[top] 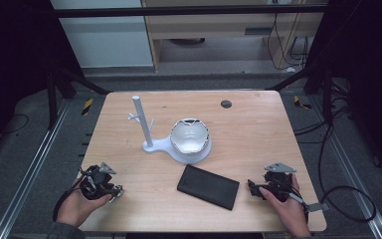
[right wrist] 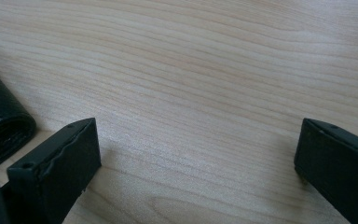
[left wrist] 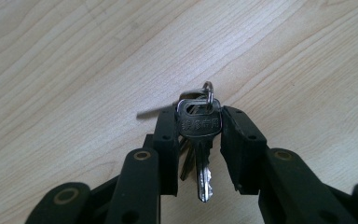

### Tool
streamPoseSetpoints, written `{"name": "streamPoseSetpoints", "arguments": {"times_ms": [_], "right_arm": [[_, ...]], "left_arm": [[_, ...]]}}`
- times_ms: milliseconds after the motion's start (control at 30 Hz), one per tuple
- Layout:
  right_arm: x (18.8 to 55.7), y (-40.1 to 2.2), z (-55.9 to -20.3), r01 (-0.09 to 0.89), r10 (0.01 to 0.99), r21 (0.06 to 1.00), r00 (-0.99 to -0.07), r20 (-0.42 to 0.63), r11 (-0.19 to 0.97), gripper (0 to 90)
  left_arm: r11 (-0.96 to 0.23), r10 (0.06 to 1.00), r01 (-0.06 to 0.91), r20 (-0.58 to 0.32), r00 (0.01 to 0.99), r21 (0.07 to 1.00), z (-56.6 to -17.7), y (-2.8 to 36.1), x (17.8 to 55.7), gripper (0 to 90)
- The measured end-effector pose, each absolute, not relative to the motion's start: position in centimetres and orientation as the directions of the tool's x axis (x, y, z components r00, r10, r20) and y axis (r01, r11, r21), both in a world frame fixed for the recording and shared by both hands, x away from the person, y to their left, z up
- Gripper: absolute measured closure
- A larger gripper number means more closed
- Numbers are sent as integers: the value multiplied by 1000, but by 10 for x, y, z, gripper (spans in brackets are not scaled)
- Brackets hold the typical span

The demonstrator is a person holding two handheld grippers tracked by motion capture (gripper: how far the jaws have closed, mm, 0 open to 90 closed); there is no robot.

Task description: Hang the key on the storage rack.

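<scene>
Left hand-held gripper (left wrist: pixel 198 128): pinches a bunch of keys (left wrist: pixel 198 140) by the head of the front key, one pad pressed on each side; the blades hang back between the jaws above the bench (left wrist: pixel 74 60).
Keys: near the front left corner of the bench in the high view, at the gripper's tip (top: pixel 115 191); the ring sticks out past the jaw tips.
Left hand (top: pixel 77 206): wraps the gripper body from below, at the near left edge.
Right hand-held gripper (right wrist: pixel 198 154): jaws spread wide, bare wood between them; it sits near the front right of the bench.
Right hand (top: pixel 288 209): holds that gripper from behind.
Black wallet (top: pixel 208 186): flat on the bench between the two grippers, nearer the right one; its edge shows just beside the right gripper's jaw.
White stand (top: pixel 151 144): mid-bench, an upright post with short pegs.
Bowl (top: pixel 190 136): shiny, sitting on the stand's round base, right of the post.
Dark disc (top: pixel 226 104): near the far edge.
</scene>
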State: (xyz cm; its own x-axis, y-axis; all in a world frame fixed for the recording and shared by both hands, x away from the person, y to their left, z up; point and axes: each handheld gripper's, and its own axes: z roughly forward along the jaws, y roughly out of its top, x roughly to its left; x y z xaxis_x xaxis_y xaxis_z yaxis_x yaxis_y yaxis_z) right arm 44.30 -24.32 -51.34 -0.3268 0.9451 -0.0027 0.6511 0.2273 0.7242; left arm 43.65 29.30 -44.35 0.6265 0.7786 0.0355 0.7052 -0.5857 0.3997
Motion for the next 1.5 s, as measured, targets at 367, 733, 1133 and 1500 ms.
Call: {"name": "streamPoseSetpoints", "arguments": {"times_ms": [367, 733, 1133, 1500], "right_arm": [[443, -243, -513, 651, 945, 724, -328, -3, 228, 5], [443, -243, -513, 649, 944, 724, -331, -4, 231, 5], [443, -243, -513, 651, 943, 724, -332, 0, 229, 5], [444, -243, -513, 651, 942, 724, -334, 1, 230, 5]], "left_arm": [[-599, 769, 685, 59, 637, 415, -425, 293, 438, 676], [-613, 757, 664, 77, 649, 428, -398, 294, 442, 679], [-622, 749, 644, 99, 655, 446, -362, 293, 455, 680], [-643, 736, 620, 141, 662, 449, -316, 283, 477, 681]]}}
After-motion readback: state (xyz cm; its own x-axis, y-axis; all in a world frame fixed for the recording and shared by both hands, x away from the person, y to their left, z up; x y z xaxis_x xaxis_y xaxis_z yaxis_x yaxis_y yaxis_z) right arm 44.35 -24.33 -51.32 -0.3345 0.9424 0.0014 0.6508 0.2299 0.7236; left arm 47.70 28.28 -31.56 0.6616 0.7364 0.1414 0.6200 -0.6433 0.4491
